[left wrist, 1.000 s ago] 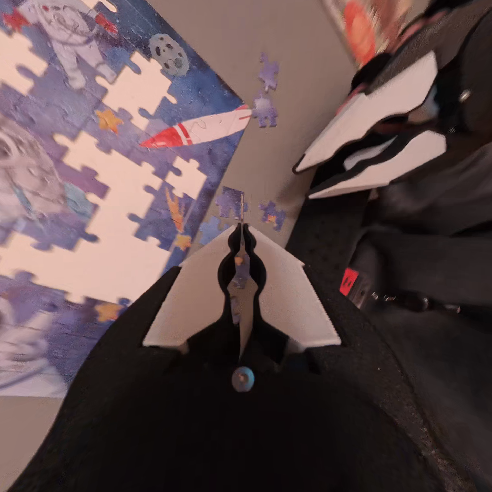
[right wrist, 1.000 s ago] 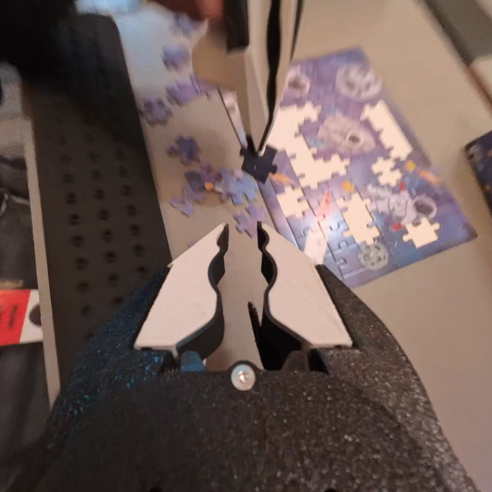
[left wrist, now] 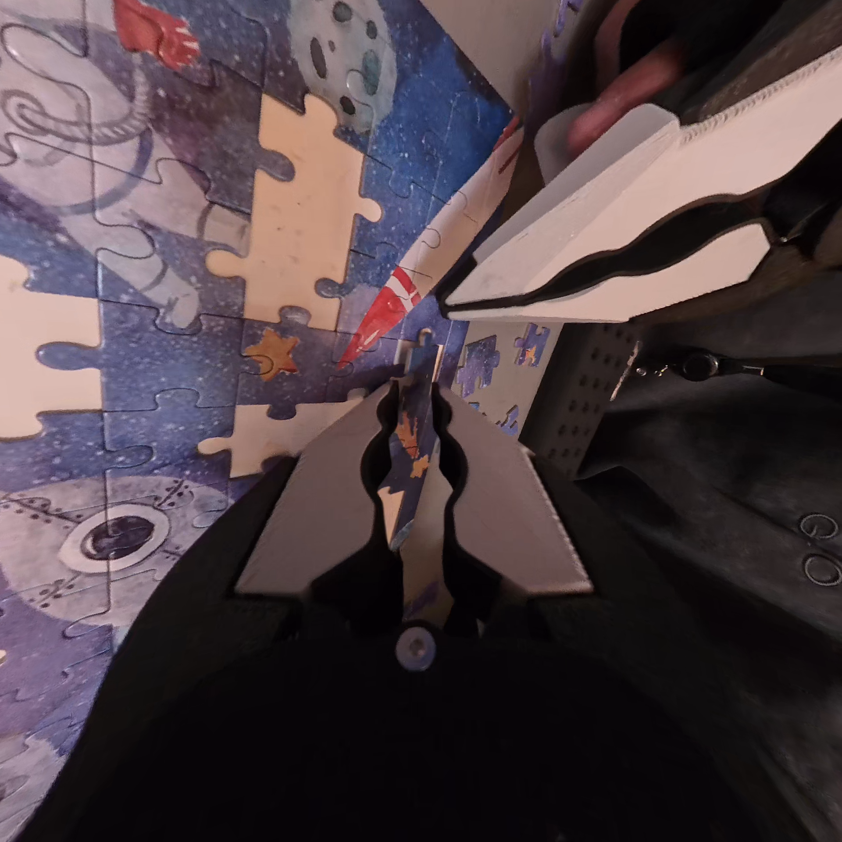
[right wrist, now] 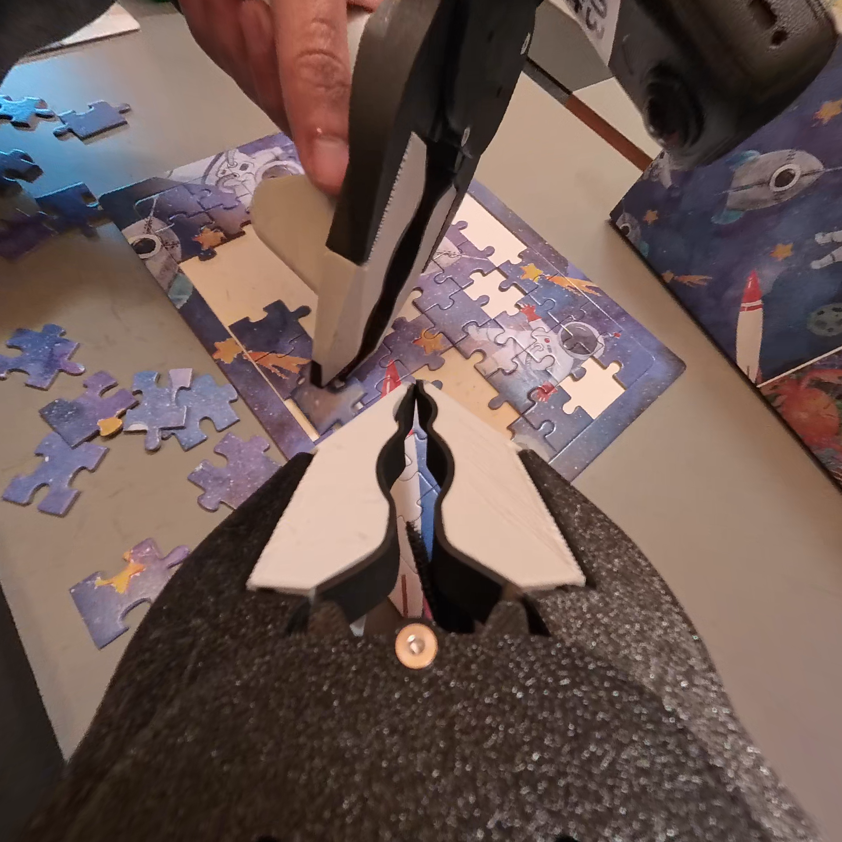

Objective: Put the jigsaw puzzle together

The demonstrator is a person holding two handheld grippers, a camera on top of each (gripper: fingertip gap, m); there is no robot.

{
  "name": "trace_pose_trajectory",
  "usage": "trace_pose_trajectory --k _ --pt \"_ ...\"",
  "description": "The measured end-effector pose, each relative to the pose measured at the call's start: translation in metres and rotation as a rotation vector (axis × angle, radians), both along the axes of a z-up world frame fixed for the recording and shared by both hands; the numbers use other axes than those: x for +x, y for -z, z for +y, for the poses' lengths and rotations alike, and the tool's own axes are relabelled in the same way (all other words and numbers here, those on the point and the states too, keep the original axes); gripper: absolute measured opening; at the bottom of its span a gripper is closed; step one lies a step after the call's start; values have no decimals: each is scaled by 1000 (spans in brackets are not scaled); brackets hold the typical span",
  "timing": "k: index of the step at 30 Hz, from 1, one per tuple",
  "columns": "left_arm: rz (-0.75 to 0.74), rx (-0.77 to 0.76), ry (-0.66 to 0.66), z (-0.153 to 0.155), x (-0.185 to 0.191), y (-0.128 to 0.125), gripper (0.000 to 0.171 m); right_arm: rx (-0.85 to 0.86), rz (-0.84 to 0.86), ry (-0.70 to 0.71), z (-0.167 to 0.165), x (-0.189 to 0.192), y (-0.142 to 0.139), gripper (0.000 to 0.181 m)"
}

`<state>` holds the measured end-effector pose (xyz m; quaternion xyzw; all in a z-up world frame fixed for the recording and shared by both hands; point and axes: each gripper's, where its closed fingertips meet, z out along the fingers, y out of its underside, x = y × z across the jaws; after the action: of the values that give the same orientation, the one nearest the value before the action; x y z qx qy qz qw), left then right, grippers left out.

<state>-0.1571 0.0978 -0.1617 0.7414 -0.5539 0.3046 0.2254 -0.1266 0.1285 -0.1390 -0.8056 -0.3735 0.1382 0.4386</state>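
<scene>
Your left gripper pinches a piece at the puzzle edge gap; right gripper shut, seemingly empty. Next: press flat, release.

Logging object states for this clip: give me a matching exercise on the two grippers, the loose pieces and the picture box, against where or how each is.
1 left gripper
2 right gripper
3 loose pieces
4 picture box

a lying on the table, left of the puzzle in the right wrist view
b shut, empty
c shut on a puzzle piece
d right of the puzzle in that view

Pairs: 1-c, 2-b, 3-a, 4-d
</scene>
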Motion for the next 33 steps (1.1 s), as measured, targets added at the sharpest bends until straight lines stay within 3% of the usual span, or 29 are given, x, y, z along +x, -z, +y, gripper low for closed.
trace_pose_trajectory --k 9,18,24,29,33 --pt "-7 69 -16 3 0 -8 26 17 -3 -4 0 -1 -2 0" --pt "-11 211 -24 8 -11 -8 25 -8 -47 -100 -12 -16 9 0" --pt "-142 317 -118 -8 -19 -17 22 16 -96 -172 -19 -32 13 0" --pt "-178 531 -288 1 -28 -12 15 -46 -149 -158 -19 -29 27 0" --pt "-219 611 -407 7 -25 -6 12 -77 -133 -141 -22 -28 27 0"
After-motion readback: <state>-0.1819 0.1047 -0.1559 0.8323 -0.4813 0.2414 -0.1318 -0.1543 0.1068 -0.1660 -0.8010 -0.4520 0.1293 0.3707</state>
